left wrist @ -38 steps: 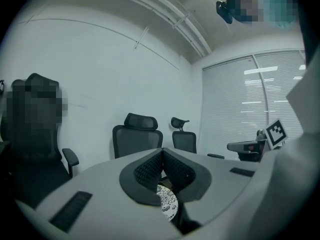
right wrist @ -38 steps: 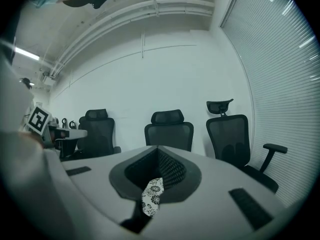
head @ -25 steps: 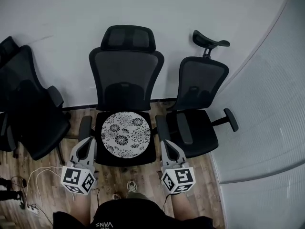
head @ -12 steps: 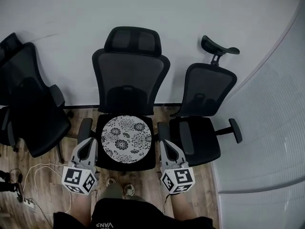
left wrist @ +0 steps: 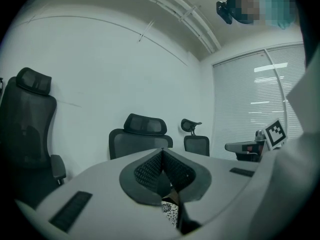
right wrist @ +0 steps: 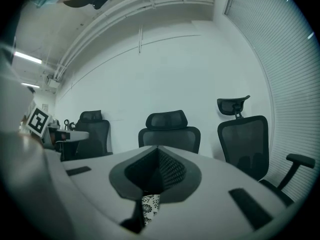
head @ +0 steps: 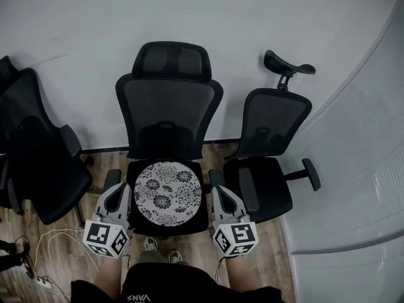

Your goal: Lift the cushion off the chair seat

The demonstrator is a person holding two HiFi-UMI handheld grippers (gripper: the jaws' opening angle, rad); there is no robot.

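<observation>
Round floral cushion (head: 168,192) flat, centred on chair seat (head: 201,218). Probably light, soft, floppy; best pinched at opposite side edges. Left hand-held gripper (head: 117,194), right hand-held gripper (head: 220,196) closed, empty, flanking seat.

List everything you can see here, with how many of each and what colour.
office chairs: three plainly seen, black, in a row along the wall
cushion: one, round, white with black flowers, on the middle chair's seat
cables: a few, white, on the floor at lower left
floor: brown wood
wall: white, behind the chairs
blinds: pale, at the right
left gripper: grey, shut, empty, beside the seat
right gripper: grey, shut, empty, beside the seat
</observation>
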